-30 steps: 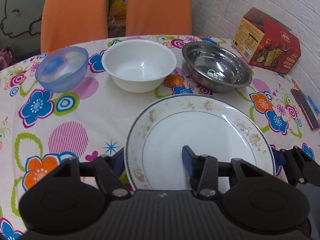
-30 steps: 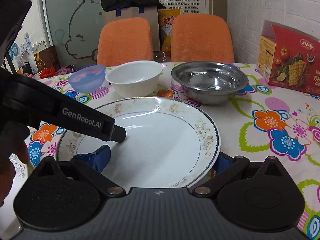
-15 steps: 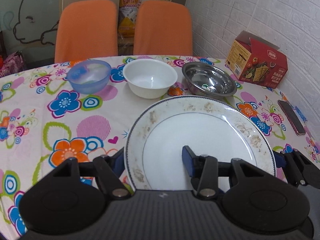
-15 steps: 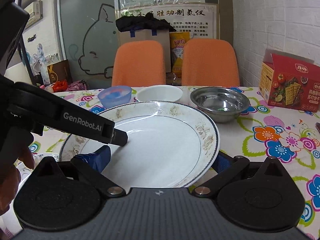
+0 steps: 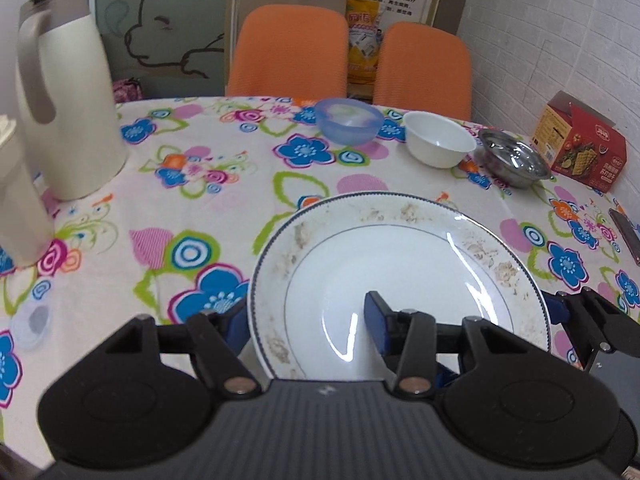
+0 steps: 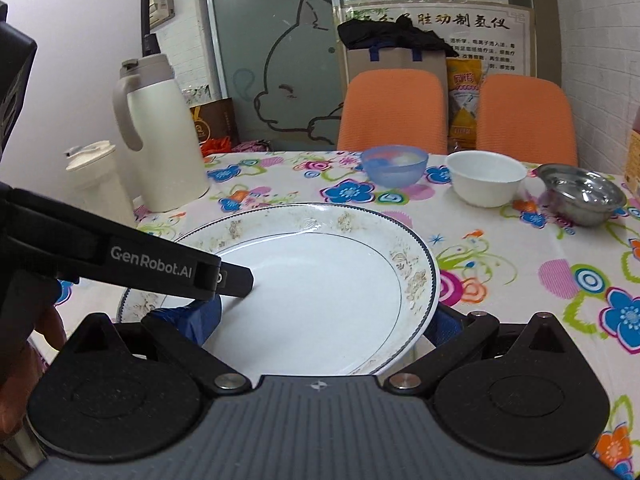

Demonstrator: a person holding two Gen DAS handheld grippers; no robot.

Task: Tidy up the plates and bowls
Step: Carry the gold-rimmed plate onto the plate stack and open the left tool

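Carrying the plate [image 5: 400,268] clear above the table [image 5: 224,200], pinched by my left gripper [image 5: 306,320] and right gripper [image 6: 326,316] on opposite rims, I judge setting it down flat comes next.

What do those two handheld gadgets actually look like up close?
Each gripper, left and right, is matte black plastic: a ribbed grey-black body, two rounded lobes, silver pivot screws, and blue pads on its fingers. The left one shows white "GenRobot.AI" lettering on its side.
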